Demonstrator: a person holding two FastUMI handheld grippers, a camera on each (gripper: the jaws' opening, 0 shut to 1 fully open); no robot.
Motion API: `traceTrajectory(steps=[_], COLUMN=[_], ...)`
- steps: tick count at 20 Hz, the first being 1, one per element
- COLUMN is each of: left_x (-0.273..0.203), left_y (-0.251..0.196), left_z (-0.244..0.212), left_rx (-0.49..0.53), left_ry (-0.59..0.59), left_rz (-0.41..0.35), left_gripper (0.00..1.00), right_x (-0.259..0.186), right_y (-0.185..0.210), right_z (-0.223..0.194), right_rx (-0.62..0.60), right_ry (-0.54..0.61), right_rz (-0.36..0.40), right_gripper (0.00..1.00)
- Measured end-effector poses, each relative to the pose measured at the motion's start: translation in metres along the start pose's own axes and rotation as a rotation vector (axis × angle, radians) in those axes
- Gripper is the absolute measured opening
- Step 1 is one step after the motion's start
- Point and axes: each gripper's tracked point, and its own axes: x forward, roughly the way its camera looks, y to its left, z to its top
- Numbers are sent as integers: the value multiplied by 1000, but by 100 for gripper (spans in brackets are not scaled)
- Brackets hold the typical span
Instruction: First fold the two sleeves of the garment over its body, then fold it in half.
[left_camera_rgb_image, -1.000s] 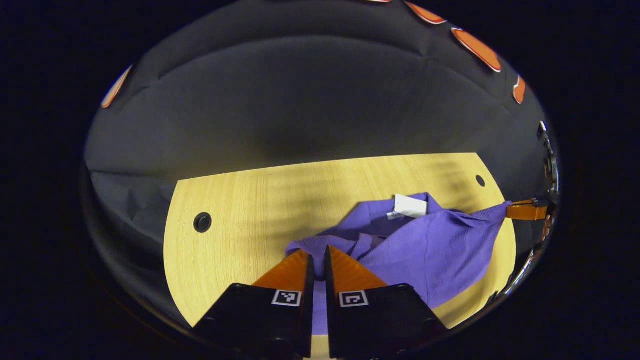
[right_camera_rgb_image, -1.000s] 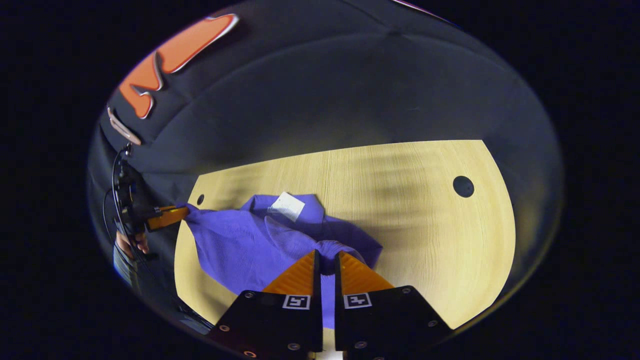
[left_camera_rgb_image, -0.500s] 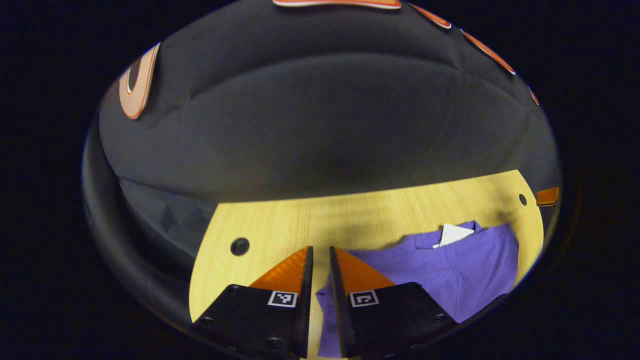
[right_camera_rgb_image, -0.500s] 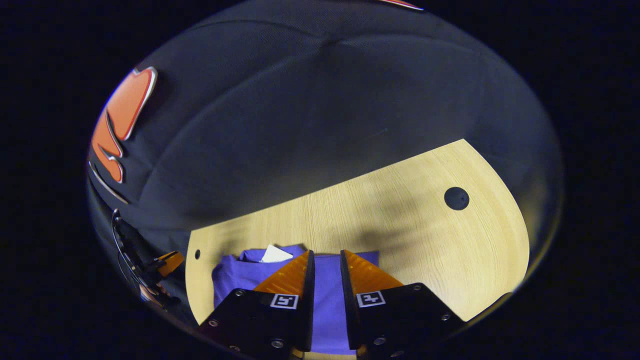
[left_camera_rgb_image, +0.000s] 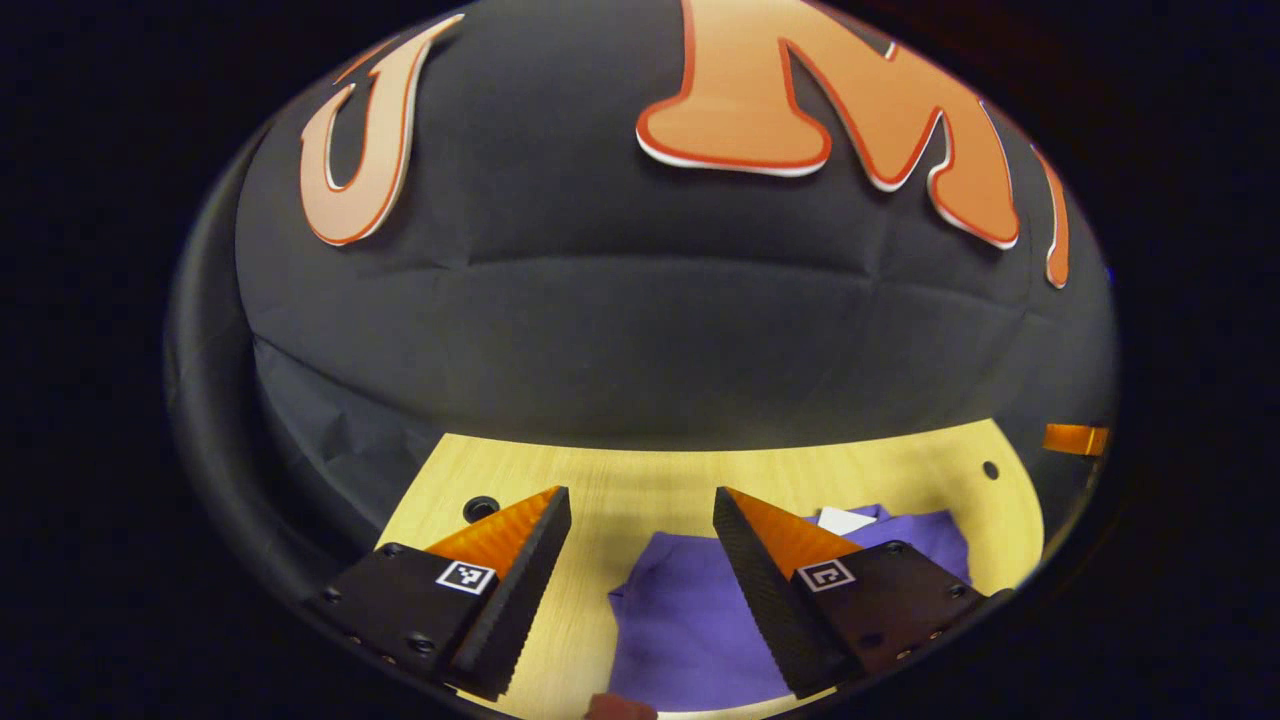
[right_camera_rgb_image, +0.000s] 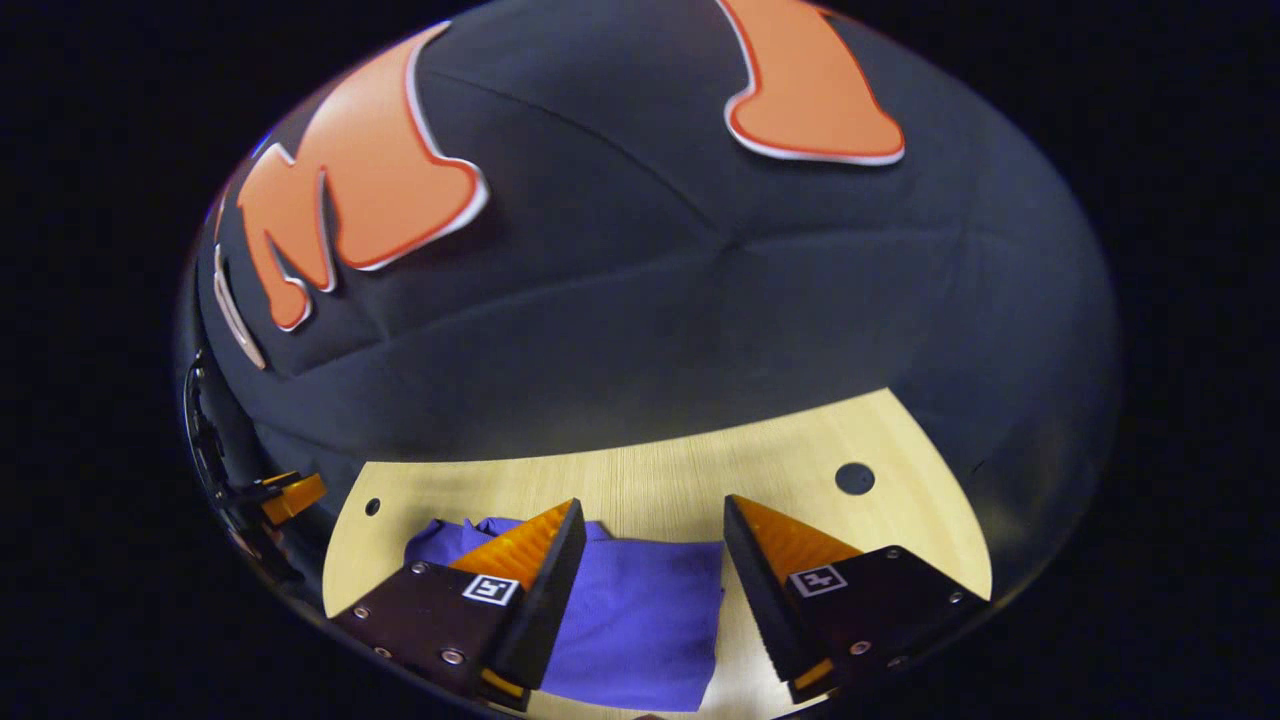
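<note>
Both grippers have let go: the left gripper (left_camera_rgb_image: 640, 500) and the right gripper (right_camera_rgb_image: 653, 510) now stand wide apart with nothing between their fingers, raised above the purple garment (right_camera_rgb_image: 640, 610), which lies folded and flat on the wooden table (right_camera_rgb_image: 700, 480). The half-fold looks done — a second ago both were pinched narrow on the cloth, carrying it over. A white tag (left_camera_rgb_image: 843, 519) shows at the far edge.
</note>
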Motion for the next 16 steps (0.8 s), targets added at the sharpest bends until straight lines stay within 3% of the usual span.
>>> traceTrajectory(steps=[4,5,6,12,16], left_x=[-46,-58,-71,-155,-202], left_y=[-5,-3,-2,-14,-35], left_z=[24,28,36,60,61], left_rx=[-5,-5,-1,37,73], left_ry=[-99,-124,-155,-341,-443], left_rz=[-40,-35,-34,-90,-175], left_gripper=[94,94,97,99,98], right_x=[-40,-50,-60,-123,-156], right_y=[15,20,26,58,82], right_z=[19,21,22,32,24], right_rx=[-77,-91,-101,-159,-173], right_ry=[-110,-128,-139,-286,-332], right_rz=[-44,-45,-47,-62,-59], right_gripper=[94,84,95,95,95])
